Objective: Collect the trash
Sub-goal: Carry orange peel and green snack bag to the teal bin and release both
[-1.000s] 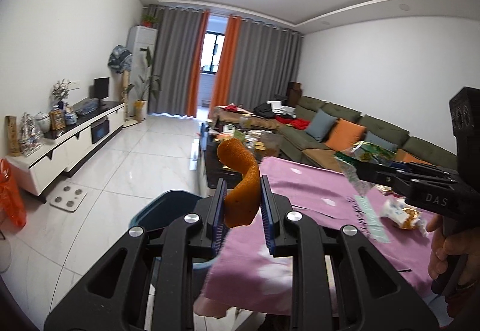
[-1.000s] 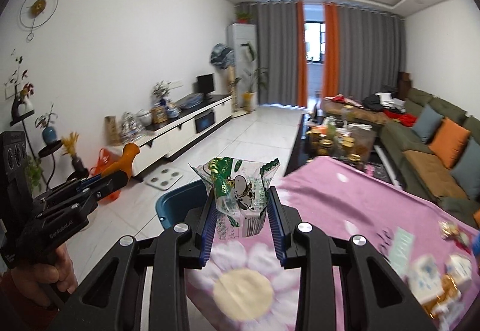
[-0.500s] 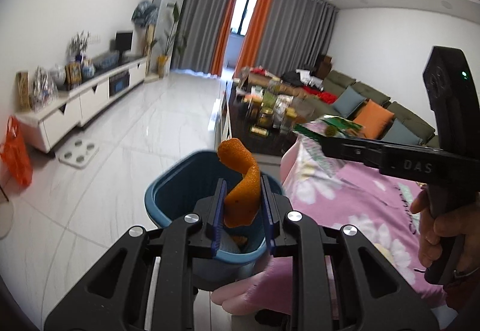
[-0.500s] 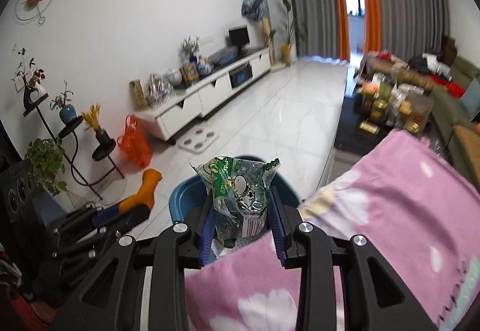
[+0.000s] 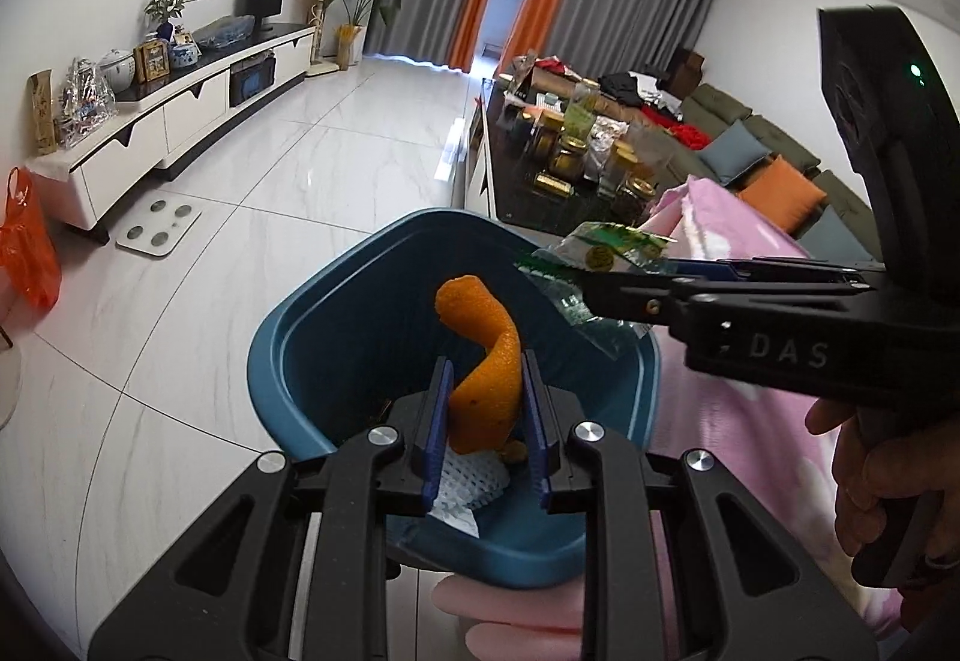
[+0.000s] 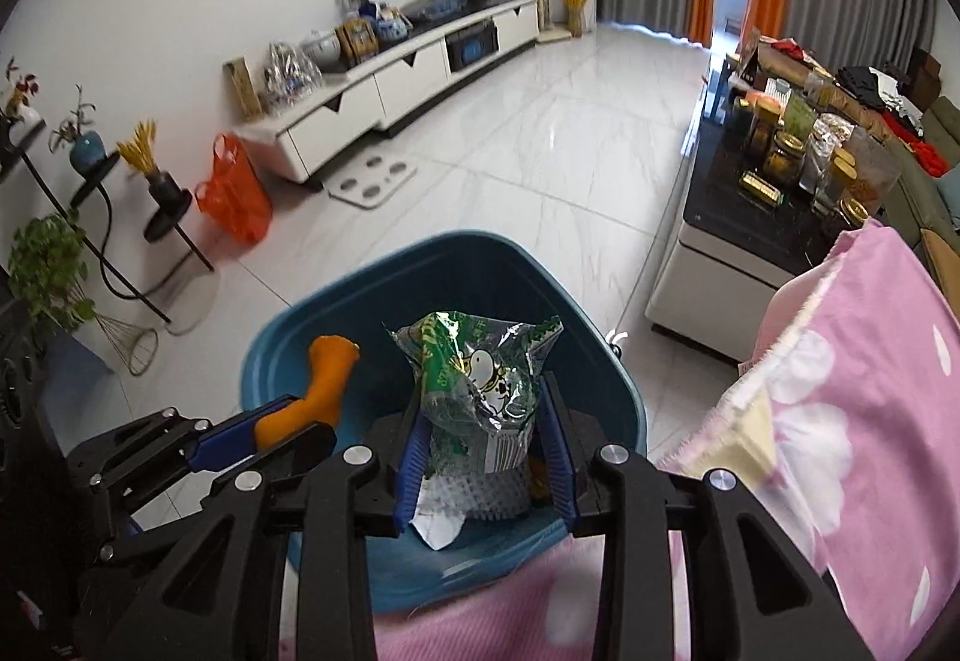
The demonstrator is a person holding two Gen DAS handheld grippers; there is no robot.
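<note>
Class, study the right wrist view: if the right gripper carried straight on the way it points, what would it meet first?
Probably the white foam netting lying inside the blue plastic bin, beyond the right gripper and its green foil wrapper; depth is uncertain.

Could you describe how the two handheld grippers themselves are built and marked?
Both are black plastic linkage frames with silver pivot screws and ridged blue finger pads. The left gripper and right gripper match. Seen from the left wrist, the right unit bears white "DAS" lettering and a black block with a green light.
</note>
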